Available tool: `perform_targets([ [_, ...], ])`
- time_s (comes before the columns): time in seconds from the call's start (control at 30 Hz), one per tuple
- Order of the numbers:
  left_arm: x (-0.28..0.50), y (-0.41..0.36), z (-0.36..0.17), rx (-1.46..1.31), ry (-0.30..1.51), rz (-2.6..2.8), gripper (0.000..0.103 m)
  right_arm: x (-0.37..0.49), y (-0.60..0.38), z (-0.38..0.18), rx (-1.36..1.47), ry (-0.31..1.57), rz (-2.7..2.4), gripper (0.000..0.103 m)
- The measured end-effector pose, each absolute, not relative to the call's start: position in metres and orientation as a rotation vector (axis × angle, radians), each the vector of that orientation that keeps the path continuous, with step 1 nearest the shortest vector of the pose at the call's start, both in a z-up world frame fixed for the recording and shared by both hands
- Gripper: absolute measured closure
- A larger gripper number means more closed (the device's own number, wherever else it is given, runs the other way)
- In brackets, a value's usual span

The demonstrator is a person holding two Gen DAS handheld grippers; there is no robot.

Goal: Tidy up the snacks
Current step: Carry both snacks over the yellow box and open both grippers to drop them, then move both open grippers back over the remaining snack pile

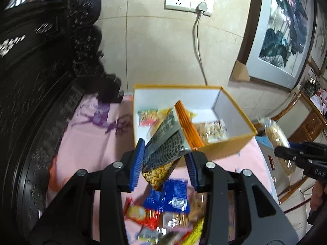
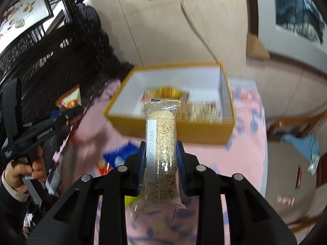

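A yellow box (image 1: 224, 145) with a white inside stands on the pink cloth and holds several snack packs (image 1: 148, 117). My left gripper (image 1: 165, 161) is shut on an orange-and-silver peanut packet (image 1: 169, 140), held at the box's near edge. My right gripper (image 2: 161, 157) is shut on a clear-wrapped grain bar (image 2: 161, 143), held in front of the box (image 2: 173, 129). The right gripper also shows at the right of the left wrist view (image 1: 302, 157), with the grain bar (image 1: 278, 140).
A pile of loose snack packs (image 1: 167, 200) lies on the pink cloth (image 1: 87, 143) below my left gripper. Dark carved wooden furniture (image 1: 40, 81) stands on the left. A tiled wall with sockets (image 1: 188, 0) and a framed painting (image 1: 286, 30) are behind.
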State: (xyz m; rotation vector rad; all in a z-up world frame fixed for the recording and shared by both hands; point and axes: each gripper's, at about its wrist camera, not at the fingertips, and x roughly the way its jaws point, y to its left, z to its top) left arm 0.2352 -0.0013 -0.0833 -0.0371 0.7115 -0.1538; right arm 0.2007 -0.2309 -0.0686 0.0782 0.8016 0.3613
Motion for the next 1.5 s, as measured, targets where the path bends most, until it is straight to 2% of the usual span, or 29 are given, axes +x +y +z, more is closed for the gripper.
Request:
perform_targets([
  [0.43, 0.342, -0.042, -0.051, 0.000, 0.690, -0.153, 0.064, 0.312, -0.217, -0.035, 0.019, 0.703, 0.340, 0.074],
  [0.5, 0.355, -0.049, -0.054, 0.023, 0.697, -0.125, 0.060, 0.321, -0.216, -0.038, 0.023, 0.703, 0.338, 0.072],
  [0.53, 0.360, -0.052, -0.054, 0.044, 0.701, -0.099, 0.035, 0.328, -0.215, -0.038, 0.021, 0.702, 0.327, 0.068],
  [0.57, 0.363, -0.055, -0.055, 0.067, 0.701, -0.062, 0.008, 0.331, -0.215, -0.037, 0.022, 0.696, 0.305, 0.052],
  [0.6, 0.364, -0.060, -0.053, 0.098, 0.677, -0.006, 0.004, 0.333, -0.217, -0.034, 0.028, 0.685, 0.281, 0.037],
  [1.2, 0.331, -0.071, -0.041, 0.116, 0.648, -0.009, 0.003, 0.302, -0.233, -0.023, 0.082, 0.682, 0.268, 0.036],
  [1.5, 0.280, -0.053, -0.053, 0.035, 0.681, 0.001, 0.003, 0.262, -0.252, -0.049, 0.101, 0.755, 0.231, 0.036],
])
